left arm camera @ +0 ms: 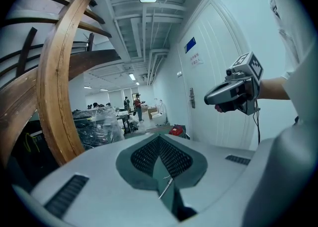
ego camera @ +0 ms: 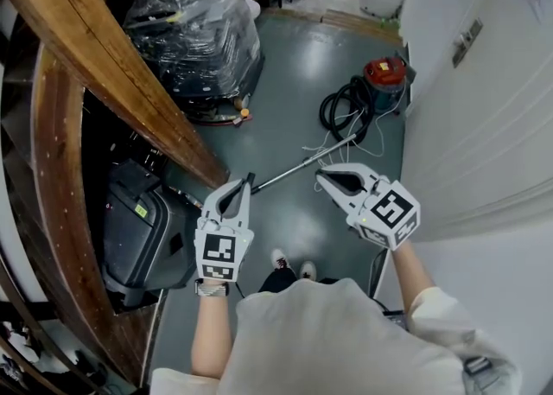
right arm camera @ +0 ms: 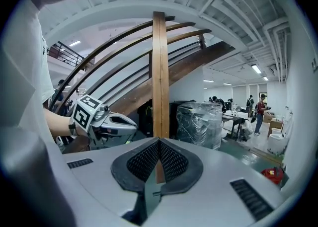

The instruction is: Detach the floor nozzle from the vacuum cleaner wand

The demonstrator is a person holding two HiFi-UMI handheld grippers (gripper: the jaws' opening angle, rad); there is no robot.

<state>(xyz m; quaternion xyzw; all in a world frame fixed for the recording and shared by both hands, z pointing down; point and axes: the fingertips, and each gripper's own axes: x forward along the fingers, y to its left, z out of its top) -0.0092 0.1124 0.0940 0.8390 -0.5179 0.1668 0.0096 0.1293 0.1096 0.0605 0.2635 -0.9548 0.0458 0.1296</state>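
Jaws on left gripper [ego camera: 247, 180] and right gripper [ego camera: 321, 175] sat together, empty, above the wand [ego camera: 294, 167]; detaching well likely meant opening both, one steadying the wand, one pulling straight along it.

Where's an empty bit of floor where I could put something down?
The biggest bare floor lies between the wrapped pile and the vacuum. A smaller patch sits between the wand and the shoes. It is crowded by the hose near the door, and around the black case under the stairs.
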